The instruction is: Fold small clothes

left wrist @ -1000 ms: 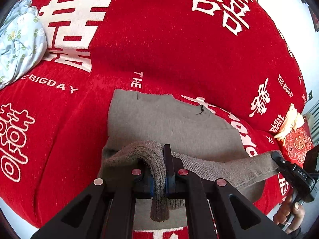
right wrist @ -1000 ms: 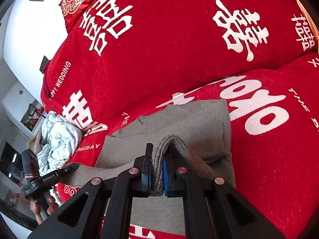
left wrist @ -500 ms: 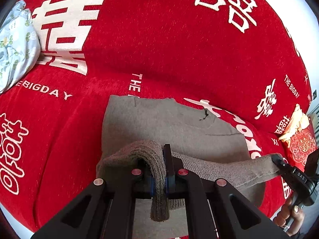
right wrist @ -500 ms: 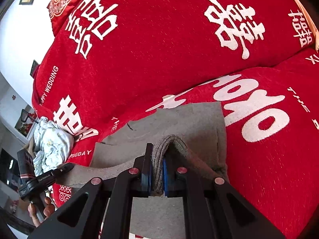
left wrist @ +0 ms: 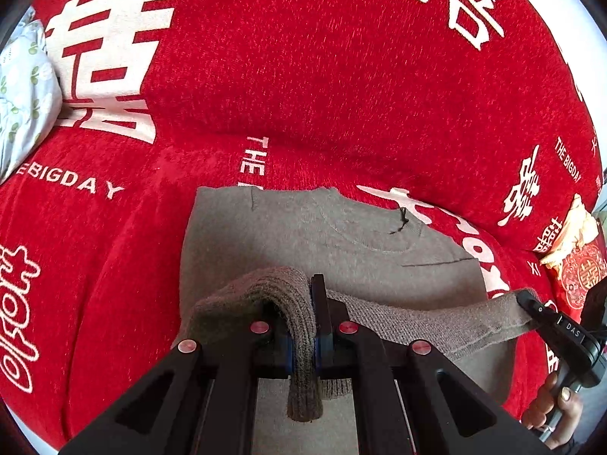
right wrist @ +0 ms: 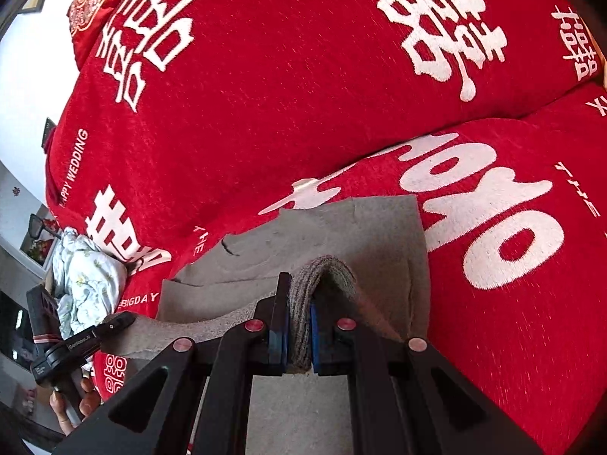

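Left tongs (left wrist: 303, 345) clamped tight on the ribbed hem of the grey sweater (left wrist: 341, 242); right tongs (right wrist: 299, 337) likewise pinching that hem, lifted above the red sofa cover (right wrist: 303, 94).

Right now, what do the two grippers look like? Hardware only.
Both alike: the left gripper and right gripper have matte black angular fingers with triangular cutouts, blue pads, and round red rivets. Small white lettering runs along the side of each body. No cables or sleeves visible.

Grey-brown knit garment (left wrist: 303, 235); red sofa cover (left wrist: 303, 76) with white lettering; pale floral bundle (left wrist: 22, 87); black grippers, blue pads.
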`<state>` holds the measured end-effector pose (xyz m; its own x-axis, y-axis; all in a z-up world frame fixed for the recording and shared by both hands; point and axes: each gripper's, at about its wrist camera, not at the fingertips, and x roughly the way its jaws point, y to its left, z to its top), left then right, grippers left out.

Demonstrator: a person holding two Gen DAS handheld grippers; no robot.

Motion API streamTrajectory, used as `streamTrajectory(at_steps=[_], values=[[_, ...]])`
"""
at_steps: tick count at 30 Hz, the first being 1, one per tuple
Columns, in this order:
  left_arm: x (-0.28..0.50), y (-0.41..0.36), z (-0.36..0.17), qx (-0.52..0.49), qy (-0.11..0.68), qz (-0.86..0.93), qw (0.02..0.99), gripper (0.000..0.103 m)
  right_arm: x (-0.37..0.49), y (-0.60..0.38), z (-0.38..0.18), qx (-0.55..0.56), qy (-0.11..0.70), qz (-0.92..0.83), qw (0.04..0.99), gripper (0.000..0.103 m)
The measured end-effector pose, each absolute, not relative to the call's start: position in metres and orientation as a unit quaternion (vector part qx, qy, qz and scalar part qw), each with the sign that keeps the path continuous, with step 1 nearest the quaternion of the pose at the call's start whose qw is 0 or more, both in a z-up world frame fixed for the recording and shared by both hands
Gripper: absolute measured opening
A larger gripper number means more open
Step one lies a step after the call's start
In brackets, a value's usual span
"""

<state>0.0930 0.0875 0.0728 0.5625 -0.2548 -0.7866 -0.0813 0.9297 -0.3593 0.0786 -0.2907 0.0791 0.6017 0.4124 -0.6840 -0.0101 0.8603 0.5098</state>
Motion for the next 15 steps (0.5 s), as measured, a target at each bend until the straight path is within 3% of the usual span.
streamTrajectory(at_steps=[15], values=[[0.131, 0.086, 0.056, -0.18, 0.48, -0.044, 0.858, 0.007, 0.114, -0.29, 0.062, 0.238, 0.444, 0.114, 0.857, 0.009]])
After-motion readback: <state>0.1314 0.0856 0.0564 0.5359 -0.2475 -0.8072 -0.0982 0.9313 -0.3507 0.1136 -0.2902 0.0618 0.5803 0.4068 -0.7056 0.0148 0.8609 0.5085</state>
